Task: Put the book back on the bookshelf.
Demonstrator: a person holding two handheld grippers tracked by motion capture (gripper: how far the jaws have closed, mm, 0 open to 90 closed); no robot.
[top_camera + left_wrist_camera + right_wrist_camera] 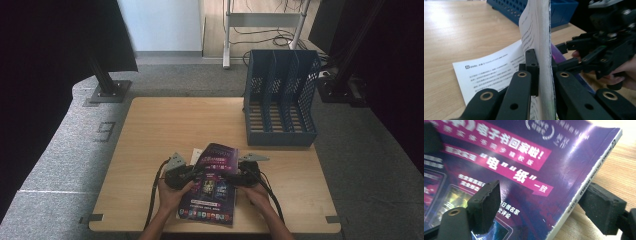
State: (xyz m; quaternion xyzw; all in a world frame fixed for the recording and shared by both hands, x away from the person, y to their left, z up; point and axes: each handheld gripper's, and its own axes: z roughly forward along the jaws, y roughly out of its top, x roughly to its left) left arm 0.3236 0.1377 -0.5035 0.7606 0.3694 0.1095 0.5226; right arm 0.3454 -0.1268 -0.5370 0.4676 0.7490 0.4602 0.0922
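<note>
Left gripper point(186, 176): we're seeing black links, brass-ringed pivots, grey three-cornered plate.
Right gripper point(235, 176): black ridged pads, black trailing cable.

The magazine point(524, 170) cover's left part runs off frame.

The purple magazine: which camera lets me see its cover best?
The right gripper view: the magazine shows its cover print and spine lettering up close, between the open right gripper. The high view shows the whole magazine, small. The left gripper view shows its page edges, clamped by the left gripper.
</note>
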